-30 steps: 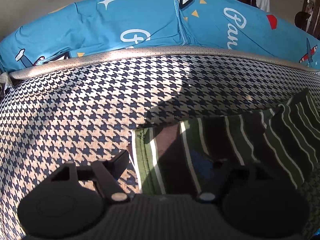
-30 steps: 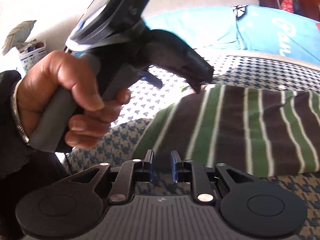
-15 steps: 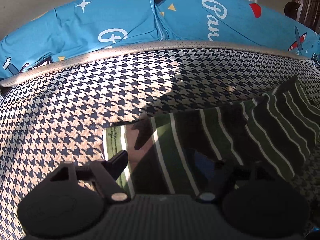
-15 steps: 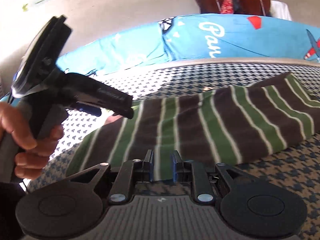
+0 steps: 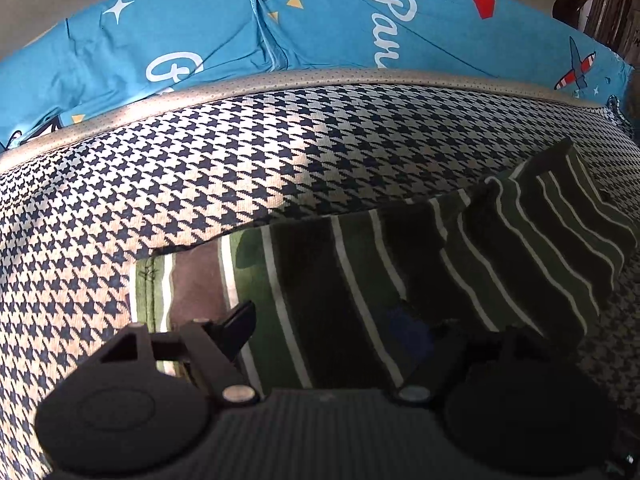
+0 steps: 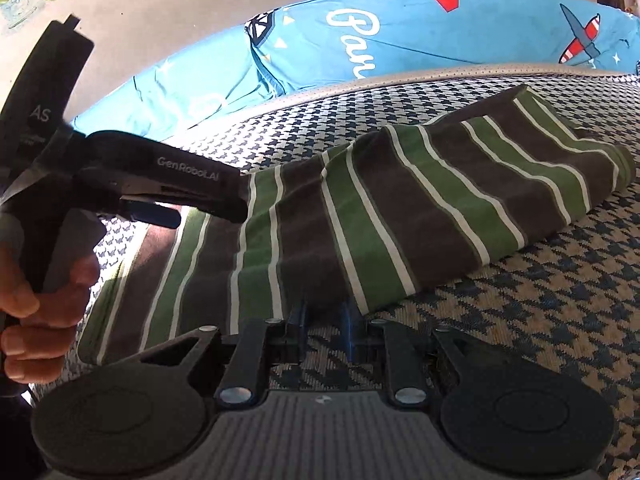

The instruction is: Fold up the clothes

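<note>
1 striped garment (image 6: 400, 208), 2 grippers (image 5: 324, 328) (image 6: 322, 316), 1 hand (image 6: 36, 304)

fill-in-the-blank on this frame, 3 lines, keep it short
1. The garment has brown and ____ stripes.
2. It lies on a ____-patterned cover.
3. The pillows behind it are ____.
4. The left claw is ____ over the garment.

Missing: green; houndstooth; blue; open
</note>
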`<state>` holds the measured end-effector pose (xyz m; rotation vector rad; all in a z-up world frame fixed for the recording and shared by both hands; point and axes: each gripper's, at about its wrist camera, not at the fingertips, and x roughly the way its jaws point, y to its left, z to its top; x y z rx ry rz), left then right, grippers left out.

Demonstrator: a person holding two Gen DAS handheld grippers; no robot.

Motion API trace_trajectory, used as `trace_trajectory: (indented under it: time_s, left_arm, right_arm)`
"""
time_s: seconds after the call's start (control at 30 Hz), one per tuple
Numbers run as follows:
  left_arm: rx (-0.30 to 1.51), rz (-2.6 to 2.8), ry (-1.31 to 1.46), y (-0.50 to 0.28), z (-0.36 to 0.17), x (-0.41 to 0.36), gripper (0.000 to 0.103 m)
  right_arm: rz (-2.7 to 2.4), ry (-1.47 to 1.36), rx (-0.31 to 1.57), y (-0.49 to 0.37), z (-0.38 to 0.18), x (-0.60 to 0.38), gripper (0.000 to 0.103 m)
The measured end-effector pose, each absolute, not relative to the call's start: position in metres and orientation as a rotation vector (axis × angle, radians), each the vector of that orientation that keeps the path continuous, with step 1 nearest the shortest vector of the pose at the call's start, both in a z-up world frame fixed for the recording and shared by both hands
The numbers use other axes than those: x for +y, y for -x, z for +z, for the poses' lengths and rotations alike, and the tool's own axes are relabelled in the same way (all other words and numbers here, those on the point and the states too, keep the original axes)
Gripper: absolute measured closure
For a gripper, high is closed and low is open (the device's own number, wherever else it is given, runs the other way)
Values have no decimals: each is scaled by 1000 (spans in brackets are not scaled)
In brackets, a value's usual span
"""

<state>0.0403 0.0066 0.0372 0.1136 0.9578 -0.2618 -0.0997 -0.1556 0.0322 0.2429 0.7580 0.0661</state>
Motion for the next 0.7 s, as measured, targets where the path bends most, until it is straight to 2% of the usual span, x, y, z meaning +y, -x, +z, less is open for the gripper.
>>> trace_trajectory:
  time_s: [0.27, 0.7]
  left_arm:
    - [931, -303, -120, -48, 28, -14, 26]
    - [876, -328, -157, -63, 21, -45, 26]
  right_arm:
    - [96, -244, 794, 97, 39, -176, 83]
    - [-6, -249, 764, 80, 62, -264, 83]
